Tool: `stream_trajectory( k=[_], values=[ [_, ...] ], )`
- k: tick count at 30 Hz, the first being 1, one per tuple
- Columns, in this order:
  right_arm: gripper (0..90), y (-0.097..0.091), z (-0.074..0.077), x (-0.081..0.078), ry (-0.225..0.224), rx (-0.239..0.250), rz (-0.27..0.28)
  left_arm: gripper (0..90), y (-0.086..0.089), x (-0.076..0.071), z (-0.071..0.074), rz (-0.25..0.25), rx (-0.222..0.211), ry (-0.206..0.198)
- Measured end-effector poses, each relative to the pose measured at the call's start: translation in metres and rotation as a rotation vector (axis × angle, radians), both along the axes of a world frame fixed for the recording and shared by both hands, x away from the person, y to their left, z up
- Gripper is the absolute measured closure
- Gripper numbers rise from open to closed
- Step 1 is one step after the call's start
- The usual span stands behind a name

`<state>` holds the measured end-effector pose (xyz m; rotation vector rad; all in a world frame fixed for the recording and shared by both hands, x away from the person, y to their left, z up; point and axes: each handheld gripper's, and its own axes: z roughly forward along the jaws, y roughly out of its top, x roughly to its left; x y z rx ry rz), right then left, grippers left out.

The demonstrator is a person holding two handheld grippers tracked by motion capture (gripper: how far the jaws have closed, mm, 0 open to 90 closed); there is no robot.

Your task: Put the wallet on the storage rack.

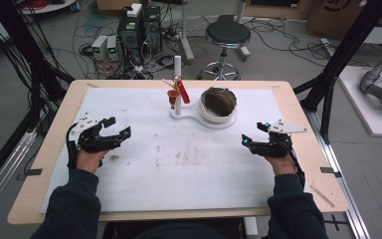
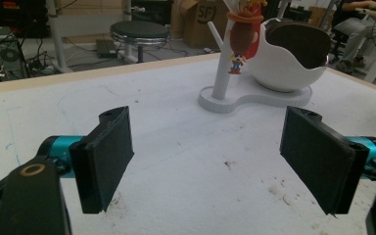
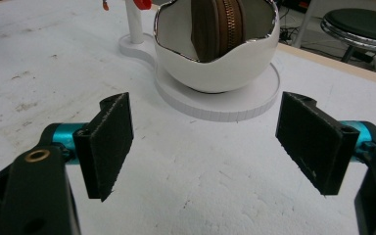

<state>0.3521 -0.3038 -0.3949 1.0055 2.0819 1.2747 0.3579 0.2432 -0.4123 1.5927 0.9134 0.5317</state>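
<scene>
Both grippers rest low over the white mat, the left gripper near its left edge and the right gripper near its right, each with jaws spread wide and nothing between them. Well ahead of them, a white stand holds a bowl with a brown zipped pouch inside. A small figure, perhaps a keychain, hangs at the post beside the bowl.

The little figure hanging on the white post got its top chopped off by the frame edge in the left gripper view, and most of the brown zip pouch sat hidden down inside the bowl.
</scene>
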Motion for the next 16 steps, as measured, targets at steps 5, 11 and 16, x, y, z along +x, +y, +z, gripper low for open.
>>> stream_trajectory(
  k=[5,11,16],
  values=[
    [22.1,0.0001,-0.0008,0.001,0.007,0.003,0.001,19.7,0.0004,0.0006,-0.0007,0.003,0.004,0.004],
    [22.1,-0.0005,-0.0014,0.0021,0.009,0.004,0.004,19.8,0.0003,0.0007,-0.0016,0.002,0.005,0.013],
    [22.1,-0.0013,-0.0015,0.0028,0.006,0.005,0.003,19.8,-0.0005,0.0012,-0.0024,-0.001,0.006,0.019]
  ],
)
